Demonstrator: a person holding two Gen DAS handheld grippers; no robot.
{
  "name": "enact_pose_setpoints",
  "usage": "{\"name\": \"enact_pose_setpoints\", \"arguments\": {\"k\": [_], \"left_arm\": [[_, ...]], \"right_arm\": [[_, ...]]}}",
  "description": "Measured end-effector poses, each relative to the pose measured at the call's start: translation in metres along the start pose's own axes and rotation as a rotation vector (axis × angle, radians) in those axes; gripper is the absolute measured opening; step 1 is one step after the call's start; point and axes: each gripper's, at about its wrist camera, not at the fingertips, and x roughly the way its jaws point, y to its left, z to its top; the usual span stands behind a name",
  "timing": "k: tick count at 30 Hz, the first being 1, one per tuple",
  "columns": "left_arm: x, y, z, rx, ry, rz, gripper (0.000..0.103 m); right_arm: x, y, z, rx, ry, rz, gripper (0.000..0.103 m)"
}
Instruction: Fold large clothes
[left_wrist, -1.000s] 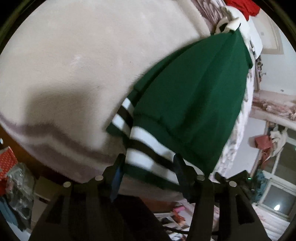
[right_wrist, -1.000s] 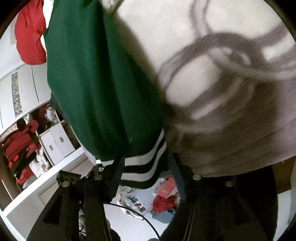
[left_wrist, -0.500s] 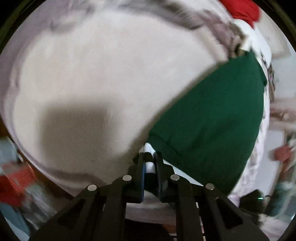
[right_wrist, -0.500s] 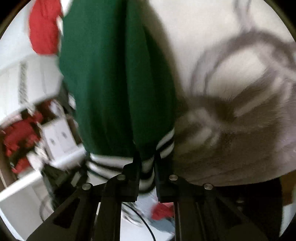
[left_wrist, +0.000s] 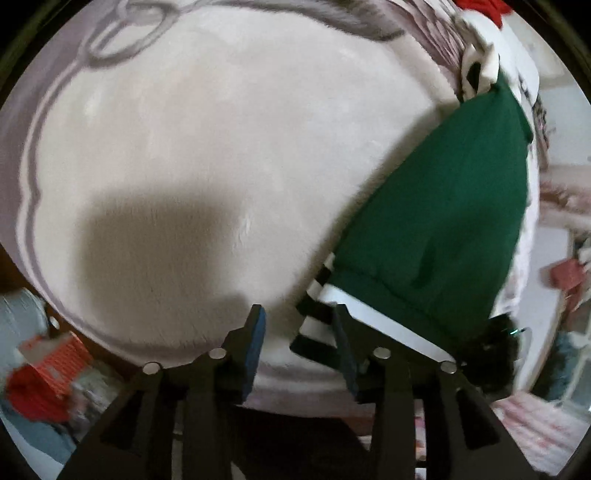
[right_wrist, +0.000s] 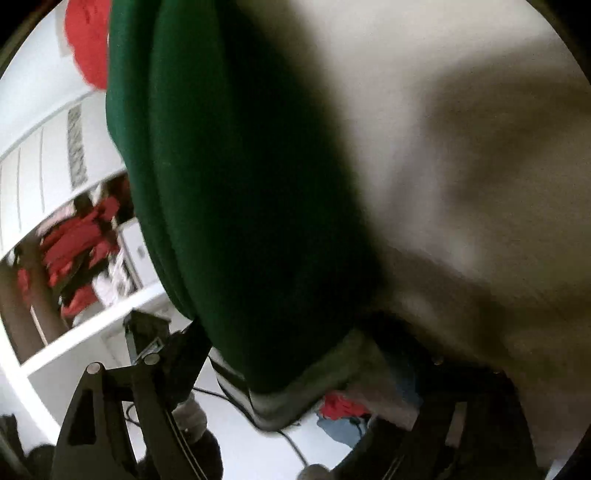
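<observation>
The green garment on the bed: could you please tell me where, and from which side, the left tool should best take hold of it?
Probably the striped hem of the green garment, at its near corner, coming in from the near edge of the blanket. That corner lies between the fingers of the open left tool, and the band looks thicker than the flat body.

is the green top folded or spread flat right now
Folded: the green top lies doubled on the cream blanket, with two stacked edges in the right wrist view and its striped hem at one end.
</observation>
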Motion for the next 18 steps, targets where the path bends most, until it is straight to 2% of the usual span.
{"name": "enact_pose_setpoints", "arguments": {"k": [3,4,5,6,8,10,12,14,16,18], "left_arm": [[-0.004,0.000,0.000,0.030,-0.042,0.046,0.050],[-0.004,0.000,0.001,0.032,-0.055,0.057,0.061],[-0.004,-0.001,0.002,0.030,-0.053,0.067,0.073],[-0.005,-0.001,0.003,0.027,-0.051,0.068,0.076],[-0.007,-0.003,0.003,0.026,-0.048,0.066,0.077],[-0.008,-0.010,0.003,0.035,-0.043,0.063,0.077],[-0.011,-0.014,-0.001,0.047,-0.038,0.057,0.077],[-0.009,-0.030,-0.004,0.060,-0.019,0.017,0.077],[0.000,-0.046,-0.009,0.093,0.004,-0.009,0.077],[0.014,-0.065,-0.015,0.140,0.041,-0.011,0.077]], "right_arm": [[0.017,0.017,0.005,-0.045,-0.018,0.008,0.088],[0.019,0.022,0.004,-0.054,-0.031,0.009,0.073],[0.020,0.025,0.003,-0.053,-0.044,0.016,0.042],[0.019,0.027,0.002,-0.022,-0.057,0.015,0.042],[0.010,0.032,-0.004,0.011,-0.082,-0.021,0.028],[-0.010,0.038,-0.013,0.048,-0.103,-0.031,0.024],[-0.042,0.049,-0.024,0.030,-0.148,-0.044,0.023],[-0.078,0.053,-0.033,0.012,-0.194,-0.072,0.023],[-0.117,0.041,-0.032,-0.037,-0.203,-0.156,0.023],[-0.126,0.026,-0.022,-0.077,-0.141,-0.281,0.029]]}}
